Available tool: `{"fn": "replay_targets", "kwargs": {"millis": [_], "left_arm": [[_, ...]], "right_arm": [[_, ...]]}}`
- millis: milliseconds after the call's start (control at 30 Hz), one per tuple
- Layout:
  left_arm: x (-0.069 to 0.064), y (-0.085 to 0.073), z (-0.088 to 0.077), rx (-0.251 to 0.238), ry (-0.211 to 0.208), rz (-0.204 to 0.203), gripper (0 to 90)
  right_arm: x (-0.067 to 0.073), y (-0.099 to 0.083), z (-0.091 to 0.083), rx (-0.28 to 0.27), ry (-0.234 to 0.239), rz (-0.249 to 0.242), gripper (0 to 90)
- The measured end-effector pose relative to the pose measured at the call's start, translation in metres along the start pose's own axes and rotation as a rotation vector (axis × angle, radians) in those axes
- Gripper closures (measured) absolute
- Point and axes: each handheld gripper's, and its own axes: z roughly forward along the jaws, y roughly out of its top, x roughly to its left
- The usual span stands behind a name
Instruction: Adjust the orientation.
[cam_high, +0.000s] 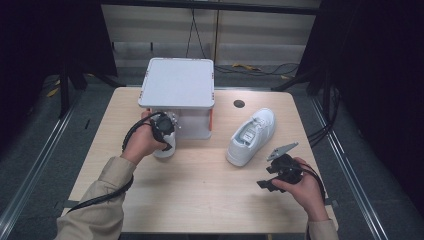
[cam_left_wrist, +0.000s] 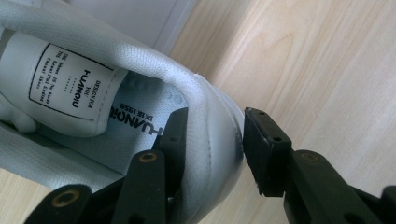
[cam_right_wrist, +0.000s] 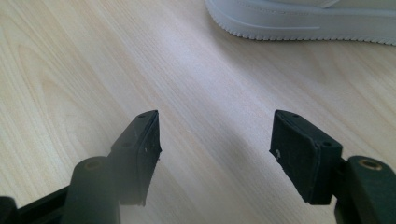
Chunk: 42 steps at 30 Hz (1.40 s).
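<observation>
Releasing shoe at box: high view, left gripper (cam_high: 165, 137) sits at heel of left shoe (cam_high: 165, 148), toe under white box (cam_high: 177, 95), long axis toward it. Left gripper view: jaws straddle heel collar (cam_left_wrist: 210, 130), outer pad off it. Right gripper view: right gripper (cam_right_wrist: 215, 154) open, empty over surface (cam_right_wrist: 70, 60). Next: withdraw clear.

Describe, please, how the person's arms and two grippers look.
Both sleeves are beige. Each hand carries a black gripper with two flat black jaws on arms with brass-coloured rivets. The left gripper trails a black cable; the right gripper carries a grey three-cornered plate.
</observation>
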Motion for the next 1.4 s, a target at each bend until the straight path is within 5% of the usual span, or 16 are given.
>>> {"fn": "replay_targets", "kwargs": {"millis": [367,500,533,567,600,633,700,767,800,833,967,1133,1200,1233,1400], "left_arm": [[-0.004,-0.002,-0.001,-0.037,-0.013,-0.016,47.7],[-0.002,-0.004,-0.002,-0.057,-0.029,-0.030,46.9],[-0.001,-0.005,-0.002,-0.057,-0.031,-0.035,46.9],[-0.001,-0.006,-0.003,-0.058,-0.031,-0.042,46.9],[-0.001,-0.006,-0.003,-0.061,-0.034,-0.042,45.4],[-0.001,-0.006,-0.003,-0.063,-0.039,-0.043,44.5],[-0.001,-0.005,-0.004,-0.063,-0.046,-0.031,41.7],[-0.001,-0.005,-0.005,-0.067,-0.047,-0.032,40.2],[-0.001,-0.005,-0.008,-0.075,-0.043,-0.043,40.2],[0.000,-0.005,-0.011,-0.084,-0.033,-0.050,39.9],[0.004,-0.007,-0.031,-0.110,-0.025,-0.064,39.1],[0.000,-0.008,-0.047,-0.126,-0.014,-0.069,39.4],[-0.012,-0.010,-0.049,-0.115,-0.025,-0.030,42.2],[-0.012,-0.010,-0.049,-0.115,-0.025,-0.030,44.0],[-0.023,-0.020,-0.024,-0.057,-0.106,-0.018,56.2]], "right_arm": [[0.009,0.021,-0.023,-0.062,0.039,0.004,32.5],[0.014,0.055,-0.042,-0.082,0.022,-0.037,38.9],[0.016,0.078,-0.047,-0.118,0.028,-0.048,45.6],[0.016,0.078,-0.047,-0.118,0.028,-0.048,45.6],[0.019,0.104,-0.048,-0.140,0.013,-0.072,53.8],[0.019,0.104,-0.048,-0.140,0.013,-0.072,53.8],[0.022,0.145,-0.044,-0.153,-0.012,-0.110,66.4],[0.020,0.170,-0.038,-0.180,0.014,-0.116,74.4],[0.020,0.170,-0.038,-0.180,0.014,-0.116,74.4],[0.016,0.193,-0.034,-0.197,0.007,-0.108,80.5],[0.009,0.228,-0.020,-0.198,-0.033,-0.079,88.9],[0.004,0.254,-0.003,-0.230,-0.062,-0.048,90.0],[0.002,0.267,0.006,-0.256,-0.137,-0.052,90.0],[0.002,0.267,0.006,-0.256,-0.137,-0.052,90.0],[-0.004,0.276,0.028,-0.251,-0.160,-0.009,90.0]]}}
